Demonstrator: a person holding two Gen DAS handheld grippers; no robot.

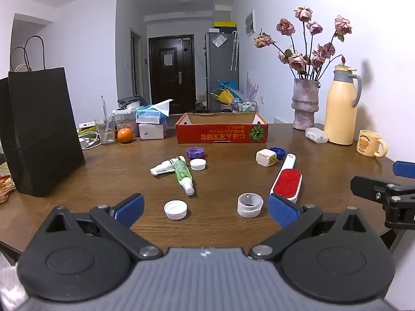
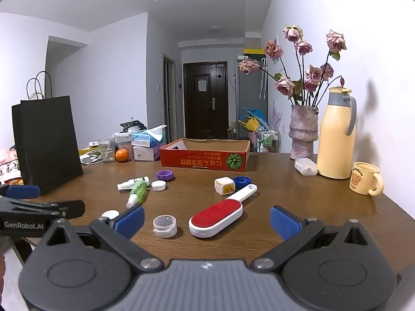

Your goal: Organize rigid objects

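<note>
Brown wooden tabletop carried everything. At its far edge, centre, sat the open red cardboard box with a green squash printed on its front, nothing visible inside. Black paper bag stood at the left edge; a cream thermos jug stood toward the far right corner.

Loose rigid pieces lay between the box and me. The red-faced white plastic lint brush was the largest, its long axis slanted: head toward the near edge, handle running away toward the far right. A green tube and a white spray bottle lay crossed mid-table. Bottle caps lay scattered, among them a white ring-shaped cap near the near edge.

My right gripper was spread wide, holding nothing, the brush head lying just ahead between its blue pads. My left gripper was equally wide and empty, the brush off past its right pad. I judged the right hand nearer; closing across the brush's short width looked the better grip.
</note>
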